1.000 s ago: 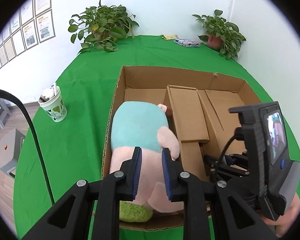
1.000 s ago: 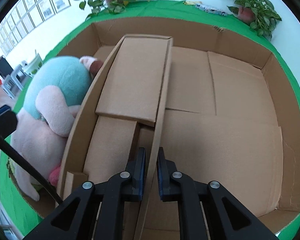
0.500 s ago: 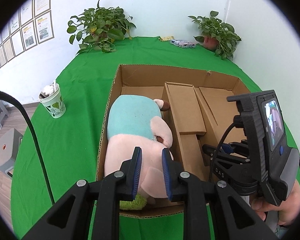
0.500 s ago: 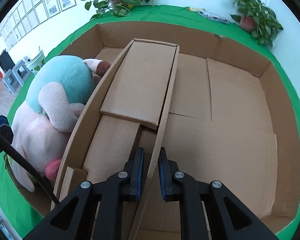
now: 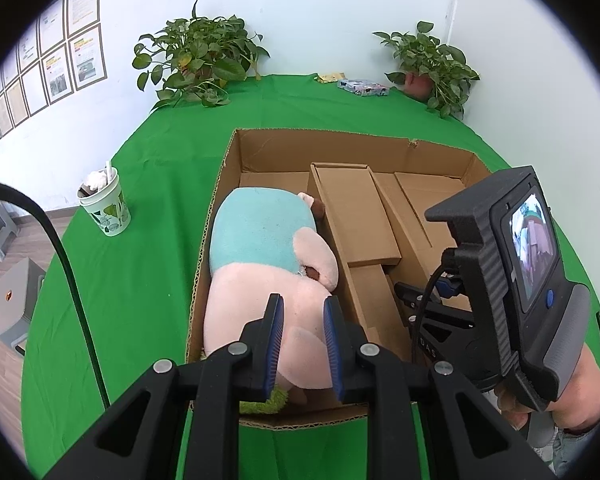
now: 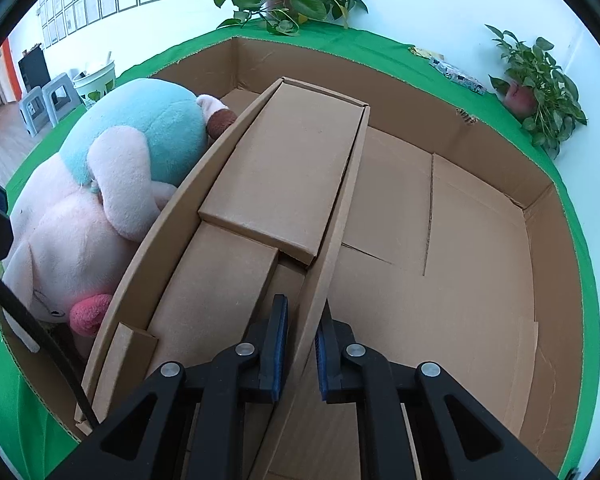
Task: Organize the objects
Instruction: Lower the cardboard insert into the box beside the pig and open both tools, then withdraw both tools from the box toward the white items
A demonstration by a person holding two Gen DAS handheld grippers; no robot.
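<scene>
A: From the left wrist we see the whole cardboard box [image 5: 236,160] on the green counter [image 5: 140,240], with the plush pig [image 5: 268,264] lying in its left compartment. The left claw [image 5: 302,344] hangs above the pig's pink rear, fingers apart, holding nothing.

B: The right wrist gives us what that view lacks: the right claw [image 6: 300,344] straddles the thin cardboard divider [image 6: 332,216], its blue pads [image 6: 281,344] set on either side of the wall. We see a sliver of gap on the right pad, so we cannot tell whether it truly pinches the wall.

A: Agreed. In the left view the right claw's tips are hidden behind its own black body and screen [image 5: 528,248].

B: The pig's face is half buried against the box wall; only a red snout [image 6: 90,314] shows. Something green and fuzzy [image 5: 264,400] lies under the pig, and we cannot make it out.

A: Around the box: a paper cup [image 5: 106,208] with a straw to the left, two potted plants [image 5: 200,60] at the back wall, a flat packet [image 5: 362,87] between them.

B: A black cable [image 6: 24,320] crosses our left edge.
</scene>
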